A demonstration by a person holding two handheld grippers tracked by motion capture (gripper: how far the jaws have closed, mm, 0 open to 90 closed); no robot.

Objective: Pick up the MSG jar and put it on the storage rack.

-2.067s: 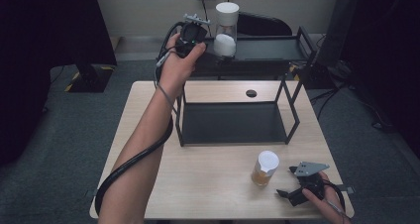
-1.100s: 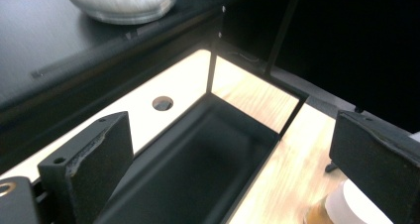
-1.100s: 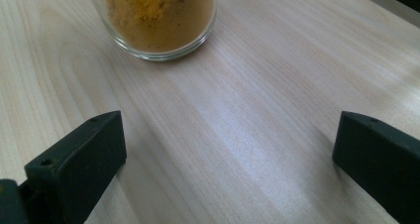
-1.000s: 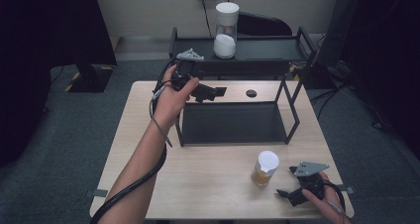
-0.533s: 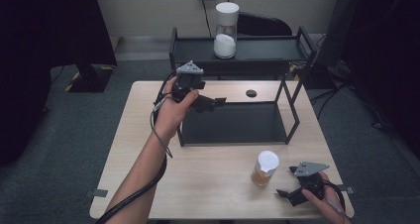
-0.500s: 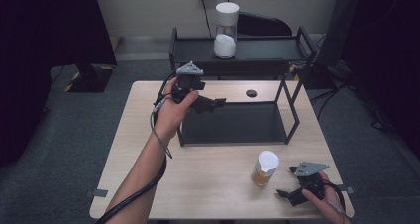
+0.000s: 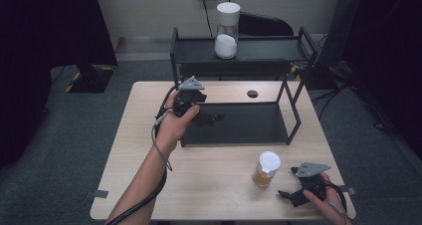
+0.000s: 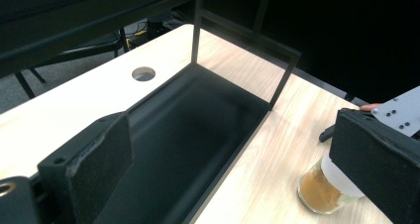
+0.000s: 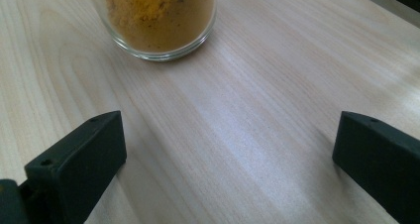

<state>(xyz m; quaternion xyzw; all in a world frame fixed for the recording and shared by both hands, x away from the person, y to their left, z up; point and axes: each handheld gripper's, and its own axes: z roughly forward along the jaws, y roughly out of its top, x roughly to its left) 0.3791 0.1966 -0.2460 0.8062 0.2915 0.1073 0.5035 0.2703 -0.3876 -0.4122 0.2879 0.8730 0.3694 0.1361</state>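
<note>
Right gripper view has my right gripper (image 9: pixel 225 159) spread empty just short of the glass spice jar (image 9: pixel 159 18) standing on the table (image 9: pixel 277 85); I'd judge it rigid, slick, breakable, so I'd pinch mid-body below the white lid (image 7: pixel 269 162).

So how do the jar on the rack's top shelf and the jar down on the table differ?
The tall jar stands on the rack, partly filled with white powder; the short jar stands on the table, holding orange-brown powder. The short jar sits just ahead of the open right gripper; the tall jar is far from both grippers. Both are upright, clear and white-lidded.
</note>
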